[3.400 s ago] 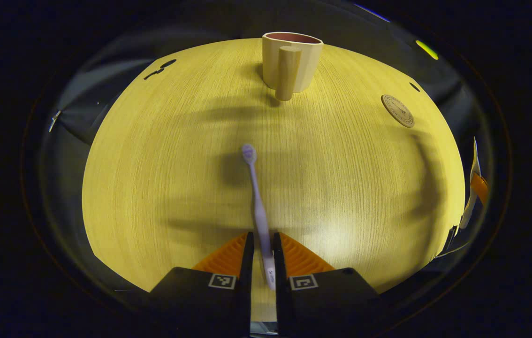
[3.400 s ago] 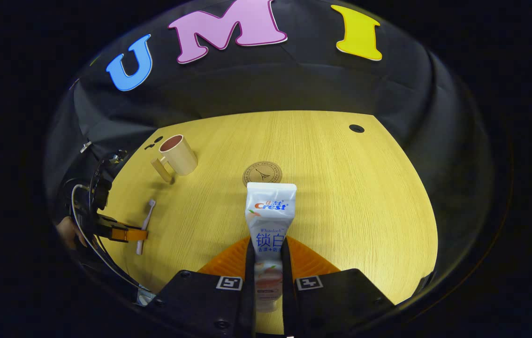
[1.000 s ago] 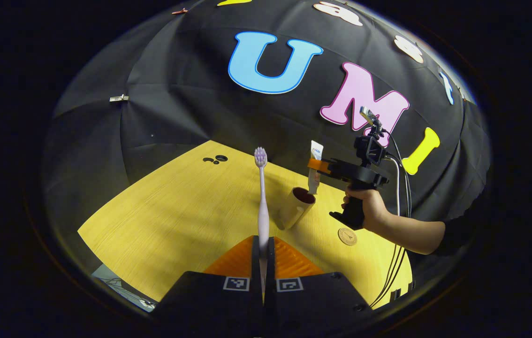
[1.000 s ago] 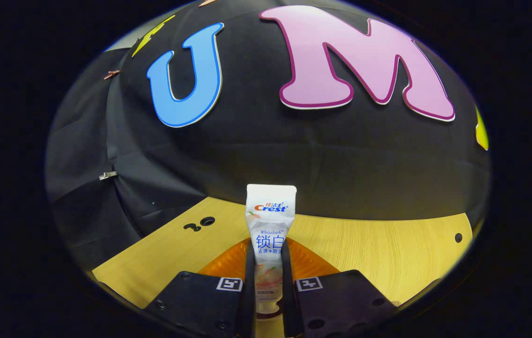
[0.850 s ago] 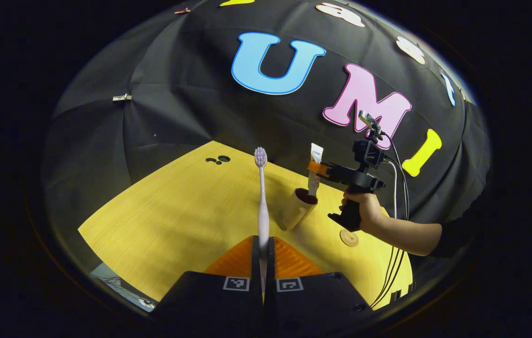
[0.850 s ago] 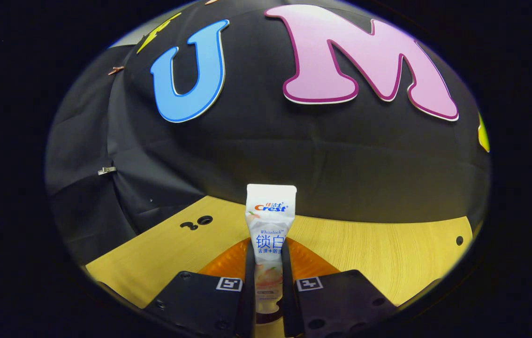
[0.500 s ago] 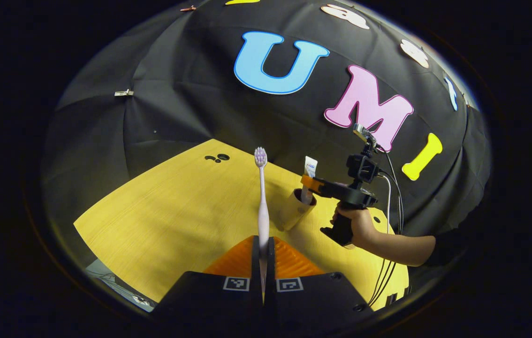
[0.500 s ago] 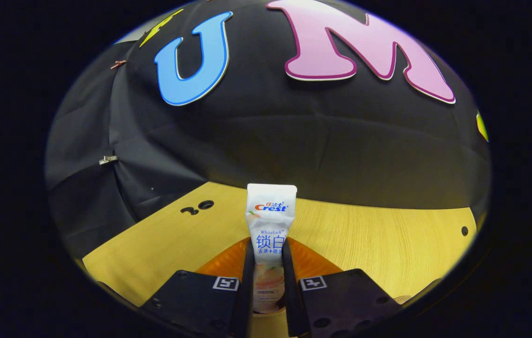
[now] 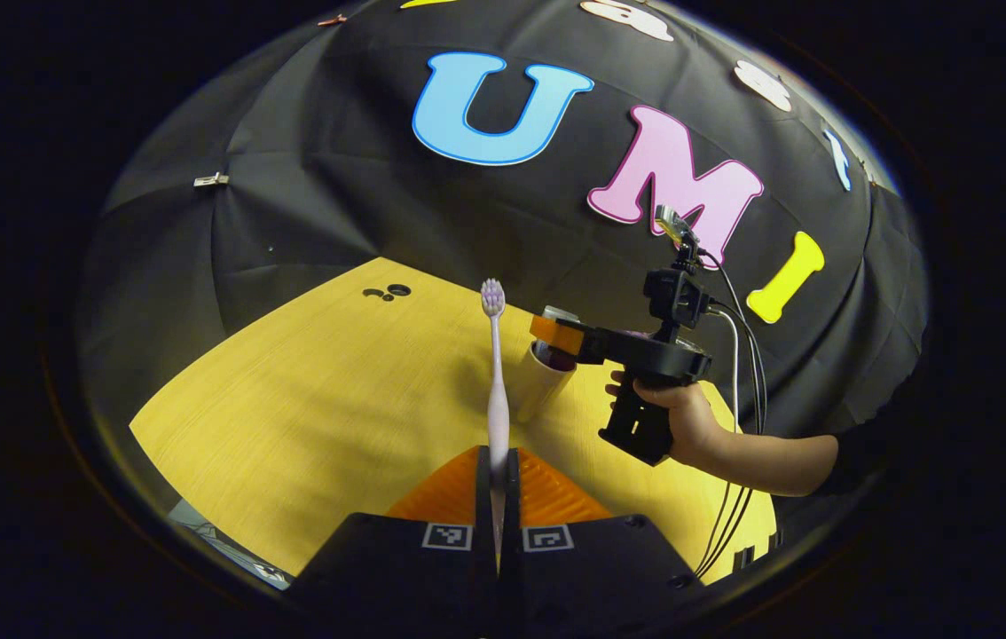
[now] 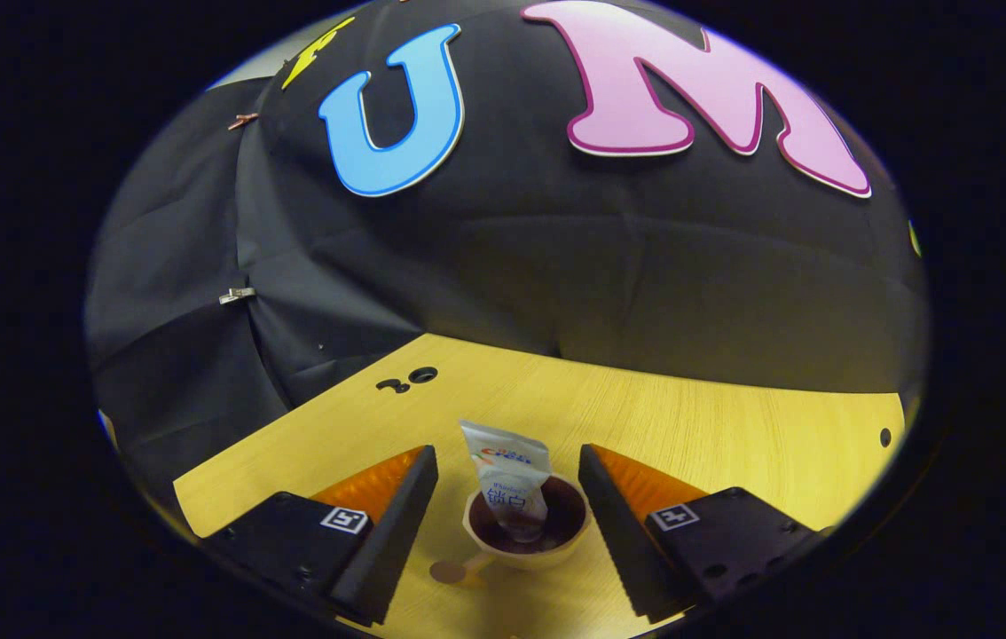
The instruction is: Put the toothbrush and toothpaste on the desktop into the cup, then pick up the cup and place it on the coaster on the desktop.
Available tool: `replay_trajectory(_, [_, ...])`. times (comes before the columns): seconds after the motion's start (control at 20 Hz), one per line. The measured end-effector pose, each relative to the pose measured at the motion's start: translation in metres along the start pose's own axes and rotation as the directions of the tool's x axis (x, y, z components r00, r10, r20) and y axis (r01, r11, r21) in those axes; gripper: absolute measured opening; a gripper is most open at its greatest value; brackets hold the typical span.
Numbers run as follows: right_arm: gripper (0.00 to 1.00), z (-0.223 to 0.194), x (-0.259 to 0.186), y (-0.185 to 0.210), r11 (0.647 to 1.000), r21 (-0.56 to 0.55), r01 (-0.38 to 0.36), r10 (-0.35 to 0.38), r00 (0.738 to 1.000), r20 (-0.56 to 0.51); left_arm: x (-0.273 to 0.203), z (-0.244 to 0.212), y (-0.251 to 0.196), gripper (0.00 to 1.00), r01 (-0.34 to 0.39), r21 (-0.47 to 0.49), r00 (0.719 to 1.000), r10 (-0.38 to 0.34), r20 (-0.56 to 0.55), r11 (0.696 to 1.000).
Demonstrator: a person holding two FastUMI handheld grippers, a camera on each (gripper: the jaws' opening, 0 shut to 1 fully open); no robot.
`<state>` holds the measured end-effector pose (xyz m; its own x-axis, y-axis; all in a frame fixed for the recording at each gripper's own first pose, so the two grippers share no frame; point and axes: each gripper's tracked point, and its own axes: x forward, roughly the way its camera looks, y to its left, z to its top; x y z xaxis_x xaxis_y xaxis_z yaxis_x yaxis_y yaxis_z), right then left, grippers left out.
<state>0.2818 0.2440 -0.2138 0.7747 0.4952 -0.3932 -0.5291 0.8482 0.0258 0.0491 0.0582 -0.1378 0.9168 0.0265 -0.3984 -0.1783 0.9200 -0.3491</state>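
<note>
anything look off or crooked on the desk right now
Nothing is spilled or damaged. The toothpaste leans askew inside the cup, which stands upright on the desk.

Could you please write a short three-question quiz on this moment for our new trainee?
1. True or false: the right tool is clamped on the toothpaste tube.
2. What does the left tool hold?
A. a spoon
B. the toothbrush
C. the coaster
3. Fill in: the tube's lower end stands inside the ____.

Key:
1. False; its fingers are spread, one on each side of the cup.
2. B, bristles up.
3. cup
</note>
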Motion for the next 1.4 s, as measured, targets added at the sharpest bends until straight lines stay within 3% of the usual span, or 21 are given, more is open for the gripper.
replay_trajectory(0.3, [0.98, 0.039, -0.044, -0.041, 0.997, 0.041, 0.066, -0.069, 0.994, 0.090, 0.025, 0.032, -0.023, 0.06, 0.064, 0.046, 0.995, -0.068, 0.071, 0.997])
replay_trajectory(0.75, [0.98, 0.060, -0.101, -0.142, 0.963, 0.077, 0.258, -0.267, 0.953, 0.144, 0.092, 0.085, -0.063, 0.06, 0.167, 0.094, 0.965, -0.182, 0.188, 0.982])
replay_trajectory(1.2, [0.98, 0.062, -0.156, -0.212, 0.911, 0.093, 0.402, -0.413, 0.891, 0.188, 0.173, 0.117, -0.073, 0.06, 0.179, 0.150, 0.922, -0.219, 0.320, 0.972])
replay_trajectory(1.4, [0.99, 0.042, -0.169, -0.233, 0.895, 0.064, 0.442, -0.447, 0.878, 0.171, 0.202, 0.116, -0.072, 0.06, 0.183, 0.164, 0.901, -0.233, 0.367, 0.969])
